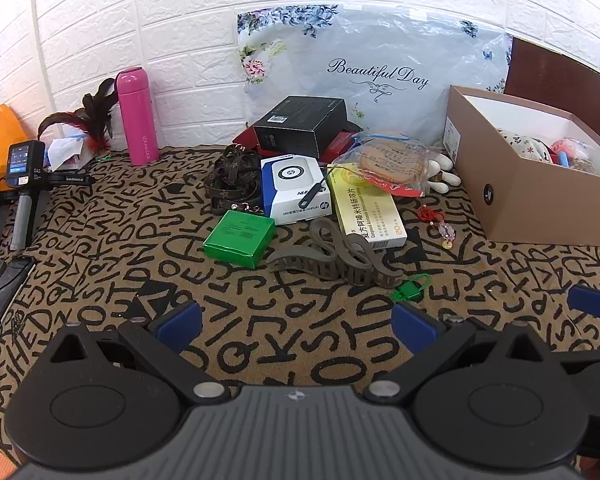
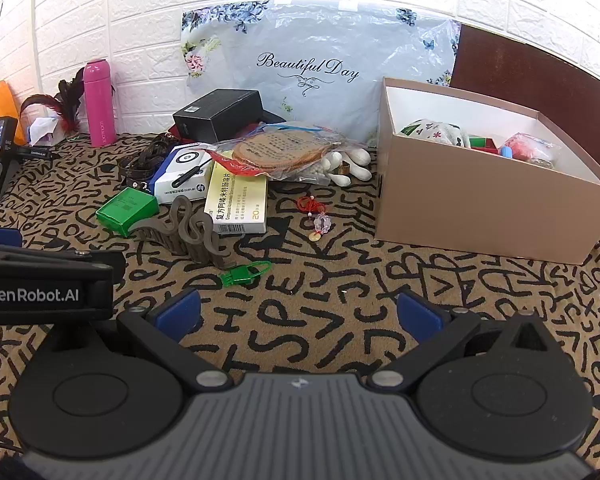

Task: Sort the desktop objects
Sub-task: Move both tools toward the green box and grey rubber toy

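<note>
1. Both grippers hang released over the letter-print bench [image 2: 340,300]: the left gripper [image 1: 296,322] and the right gripper [image 2: 298,314] each have jaws spread wide with nothing between them.
2. The loose things lie in a heap ahead; the cardboard box [image 2: 480,208] to the right already holds some items.
3. Nearest the right gripper is the small green padlock [image 2: 246,272], apart from the coiled brown strap [image 2: 192,228].
4. Judged best: take the padlock by its body, not the thin shackle.
5. Approach low, so the strap and the green box [image 2: 126,209] stay undisturbed.
</note>
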Demonstrator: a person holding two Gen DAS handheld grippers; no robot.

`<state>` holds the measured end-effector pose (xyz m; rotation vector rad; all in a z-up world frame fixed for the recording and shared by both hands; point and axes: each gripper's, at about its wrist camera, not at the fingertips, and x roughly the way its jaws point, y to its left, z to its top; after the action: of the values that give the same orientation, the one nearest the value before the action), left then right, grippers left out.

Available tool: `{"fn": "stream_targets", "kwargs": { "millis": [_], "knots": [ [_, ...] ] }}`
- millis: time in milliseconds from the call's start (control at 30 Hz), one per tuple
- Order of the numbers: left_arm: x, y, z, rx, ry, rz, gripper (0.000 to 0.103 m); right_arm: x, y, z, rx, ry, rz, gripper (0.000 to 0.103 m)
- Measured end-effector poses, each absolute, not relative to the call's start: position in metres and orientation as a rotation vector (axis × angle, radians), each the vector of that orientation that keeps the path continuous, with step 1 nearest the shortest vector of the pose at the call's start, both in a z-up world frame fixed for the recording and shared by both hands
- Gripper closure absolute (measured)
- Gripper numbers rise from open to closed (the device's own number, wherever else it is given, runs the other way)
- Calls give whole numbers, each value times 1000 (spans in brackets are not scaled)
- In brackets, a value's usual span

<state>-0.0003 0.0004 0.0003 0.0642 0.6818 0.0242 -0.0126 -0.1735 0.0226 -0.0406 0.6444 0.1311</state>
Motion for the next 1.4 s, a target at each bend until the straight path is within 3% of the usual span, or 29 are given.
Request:
{"fn": "stream_targets", "kwargs": {
  "millis": [1400],
  "knots": [
    [30,3,-28,62,755,21,0,16,-166,-5,-37,726,171,1]
  ]
}}
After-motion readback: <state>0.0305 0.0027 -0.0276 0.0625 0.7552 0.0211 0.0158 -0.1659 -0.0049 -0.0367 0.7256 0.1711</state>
